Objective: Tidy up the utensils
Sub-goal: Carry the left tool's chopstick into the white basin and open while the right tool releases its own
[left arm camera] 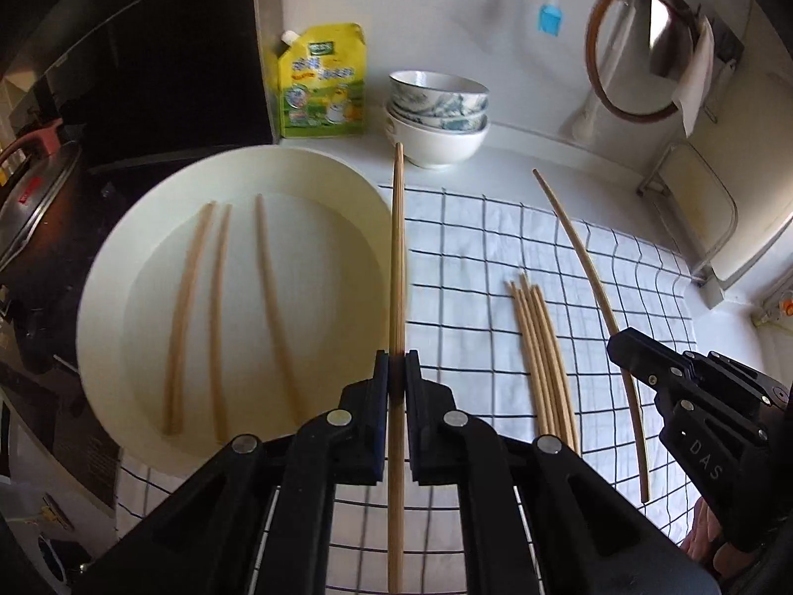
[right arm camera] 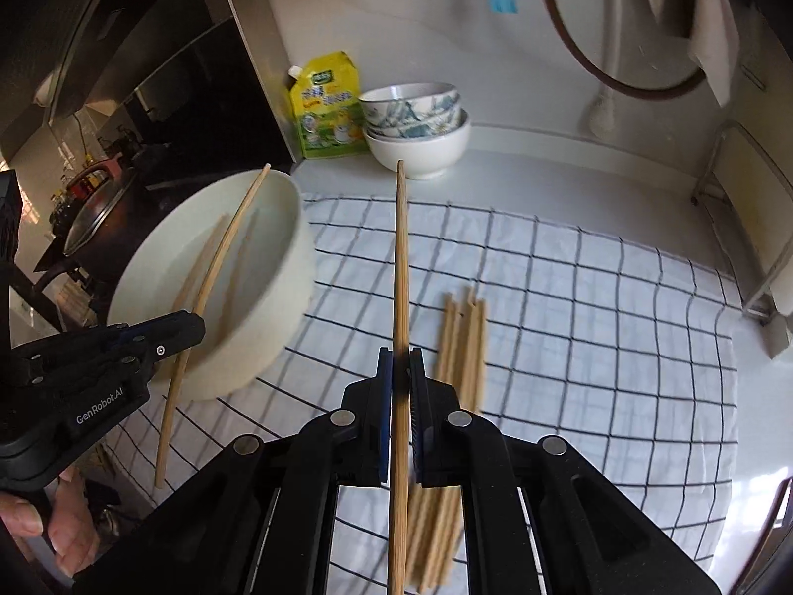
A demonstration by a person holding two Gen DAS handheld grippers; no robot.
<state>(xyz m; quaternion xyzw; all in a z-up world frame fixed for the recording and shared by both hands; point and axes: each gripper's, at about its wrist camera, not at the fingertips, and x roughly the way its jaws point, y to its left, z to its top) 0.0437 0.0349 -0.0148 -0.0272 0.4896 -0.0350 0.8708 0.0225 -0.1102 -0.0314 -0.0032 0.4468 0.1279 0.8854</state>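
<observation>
My left gripper is shut on a wooden chopstick and holds it above the edge of a cream basin. Three chopsticks lie inside the basin. My right gripper is shut on another chopstick above a checked cloth. Several chopsticks lie bundled on the cloth, also in the left wrist view. The right gripper and its chopstick show at right in the left wrist view. The left gripper shows at left in the right wrist view.
A stack of bowls and a yellow refill pouch stand at the back against the wall. A dark stove with a pot is at the left. A round wooden-framed hoop and a blue brush hang on the wall.
</observation>
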